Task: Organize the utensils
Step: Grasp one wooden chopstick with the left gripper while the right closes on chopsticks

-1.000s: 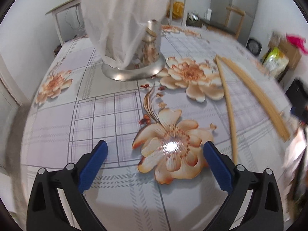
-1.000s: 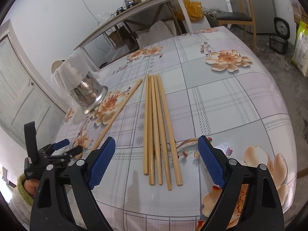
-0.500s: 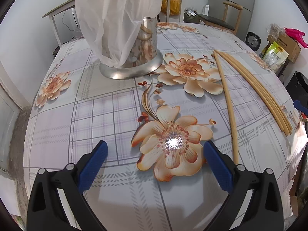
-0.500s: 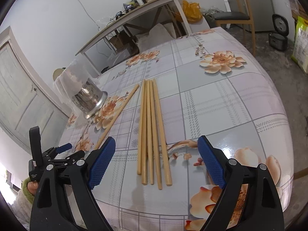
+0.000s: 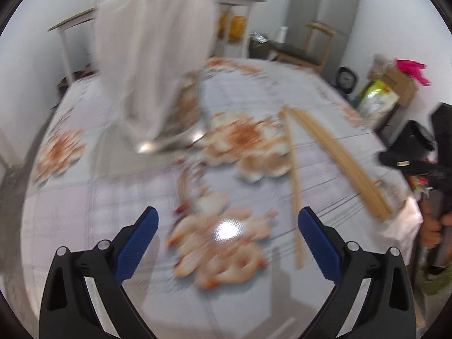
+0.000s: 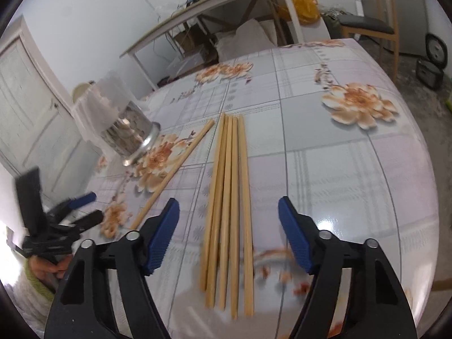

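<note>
The bundle of chopsticks (image 6: 227, 212) lies lengthwise straight ahead between the wide-apart jaws of the right gripper (image 6: 228, 236), while the equally spread, empty left gripper (image 5: 228, 238) hovers farther off.

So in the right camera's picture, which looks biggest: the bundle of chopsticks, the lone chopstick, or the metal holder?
1. Bundle of chopsticks, nearest the camera, so nearness flatters it.
2. Lone chopstick, similar in length but a single thin stick.
3. Metal holder, farther off, so the ranking is unsure.
</note>
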A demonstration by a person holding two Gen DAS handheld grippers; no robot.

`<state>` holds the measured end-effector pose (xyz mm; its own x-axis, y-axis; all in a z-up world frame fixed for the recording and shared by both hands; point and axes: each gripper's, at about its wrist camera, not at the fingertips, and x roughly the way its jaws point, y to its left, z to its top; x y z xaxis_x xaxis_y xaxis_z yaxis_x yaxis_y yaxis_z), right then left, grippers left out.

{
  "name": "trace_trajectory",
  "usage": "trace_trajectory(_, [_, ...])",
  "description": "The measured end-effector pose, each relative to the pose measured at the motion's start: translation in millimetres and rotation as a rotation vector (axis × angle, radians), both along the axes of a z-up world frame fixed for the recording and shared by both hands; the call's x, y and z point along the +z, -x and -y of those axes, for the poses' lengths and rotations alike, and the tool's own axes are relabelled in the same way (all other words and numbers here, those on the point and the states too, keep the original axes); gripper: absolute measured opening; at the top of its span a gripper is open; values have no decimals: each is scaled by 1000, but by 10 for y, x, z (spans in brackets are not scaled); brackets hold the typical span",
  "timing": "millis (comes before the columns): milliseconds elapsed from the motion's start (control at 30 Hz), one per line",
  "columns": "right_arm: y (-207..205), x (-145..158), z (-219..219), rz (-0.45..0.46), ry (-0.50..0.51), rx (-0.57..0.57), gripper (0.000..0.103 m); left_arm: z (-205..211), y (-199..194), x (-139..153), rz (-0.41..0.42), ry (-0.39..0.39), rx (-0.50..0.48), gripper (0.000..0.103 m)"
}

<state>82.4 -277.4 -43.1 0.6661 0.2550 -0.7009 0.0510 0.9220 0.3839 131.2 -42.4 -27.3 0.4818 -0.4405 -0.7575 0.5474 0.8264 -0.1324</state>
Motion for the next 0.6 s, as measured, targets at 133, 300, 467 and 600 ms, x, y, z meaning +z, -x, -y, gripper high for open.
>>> trace_trajectory(133, [-273, -121, -59, -51, 54, 18, 55, 331, -11, -3, 14, -15, -104, 71])
trace_trajectory(300, [-393, -170, -189, -59, 110, 57, 47, 670, -41, -193, 21, -99, -169, 57])
trace_trajectory(467, [-422, -163, -389, -58, 162, 111, 33, 769, -5, -238, 62, -134, -195, 45])
trace_trajectory(600, [-425, -164, -534, -54, 149, 146, 23, 698, -47, -229, 58, -126, -144, 20])
